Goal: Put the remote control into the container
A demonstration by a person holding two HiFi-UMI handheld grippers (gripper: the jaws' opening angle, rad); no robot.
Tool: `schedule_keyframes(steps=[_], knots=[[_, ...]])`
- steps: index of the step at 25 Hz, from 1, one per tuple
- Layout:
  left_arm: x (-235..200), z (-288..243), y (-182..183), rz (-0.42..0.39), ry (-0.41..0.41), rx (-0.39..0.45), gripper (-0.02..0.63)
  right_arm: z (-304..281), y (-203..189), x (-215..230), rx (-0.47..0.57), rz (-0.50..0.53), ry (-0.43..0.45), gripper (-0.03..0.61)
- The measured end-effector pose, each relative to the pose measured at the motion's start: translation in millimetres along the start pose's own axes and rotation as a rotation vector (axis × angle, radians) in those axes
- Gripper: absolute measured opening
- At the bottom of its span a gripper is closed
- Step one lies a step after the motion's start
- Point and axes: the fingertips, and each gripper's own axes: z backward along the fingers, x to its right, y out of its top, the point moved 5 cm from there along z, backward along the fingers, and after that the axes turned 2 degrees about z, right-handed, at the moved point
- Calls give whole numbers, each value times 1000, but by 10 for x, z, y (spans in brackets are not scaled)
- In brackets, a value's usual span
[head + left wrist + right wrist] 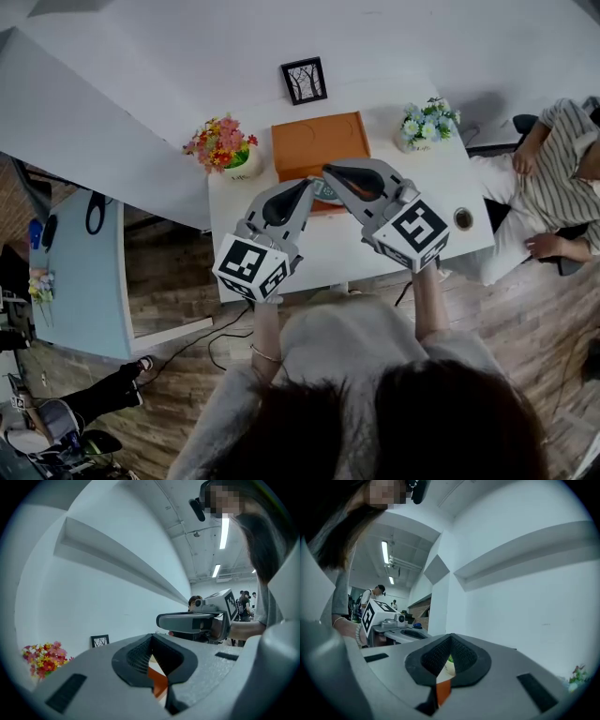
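Square-marker cube [417, 232] on right tool [328, 171]

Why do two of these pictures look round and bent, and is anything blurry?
Left gripper view: wide-angle lens, dark corners, the wall ledge bowed, strip lights glaring, flowers soft at the edge. Right gripper view: same rounding and dark corners. Head view: evenly lit, white table sharp.

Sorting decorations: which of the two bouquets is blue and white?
The right bouquet, standing right of the orange box; the left bouquet, on the box's other side, is red, pink and yellow.
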Motion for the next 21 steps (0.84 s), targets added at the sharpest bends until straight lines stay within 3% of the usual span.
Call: schedule_keyframes(steps=[21], knots=[[170,15,46,-20,-16,5,3,187,-20,-36,51,-22,-3,-2]])
